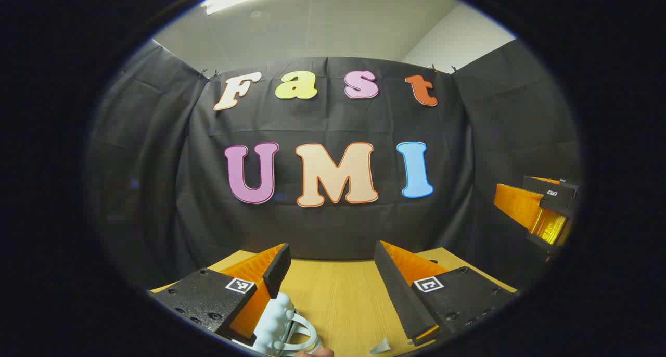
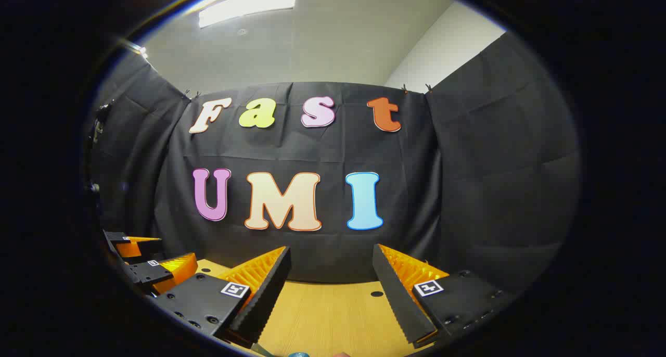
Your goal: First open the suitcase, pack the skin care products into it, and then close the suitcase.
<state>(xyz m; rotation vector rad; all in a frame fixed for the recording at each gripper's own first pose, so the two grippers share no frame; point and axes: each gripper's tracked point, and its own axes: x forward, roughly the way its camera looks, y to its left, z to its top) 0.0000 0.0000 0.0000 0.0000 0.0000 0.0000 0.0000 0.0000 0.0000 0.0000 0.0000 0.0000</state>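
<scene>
Both of your grippers ride level over the wooden table (image 1: pixel 338 294), fingers parted and empty. A pale blue bumpy item with a loop handle (image 1: pixel 283 320), possibly the suitcase, lies low beside the left gripper (image 1: pixel 333 279), which is nearer; the right gripper (image 2: pixel 333 281) faces bare tabletop

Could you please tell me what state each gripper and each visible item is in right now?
Left gripper: fingers open, raised above the table, holding nothing.
Right gripper: fingers open, raised above the table, holding nothing.
Pale blue bumpy object with a loop handle: lying on the table by the left gripper's fingers, not gripped.
Light wooden table: bare between both sets of fingers.
</scene>
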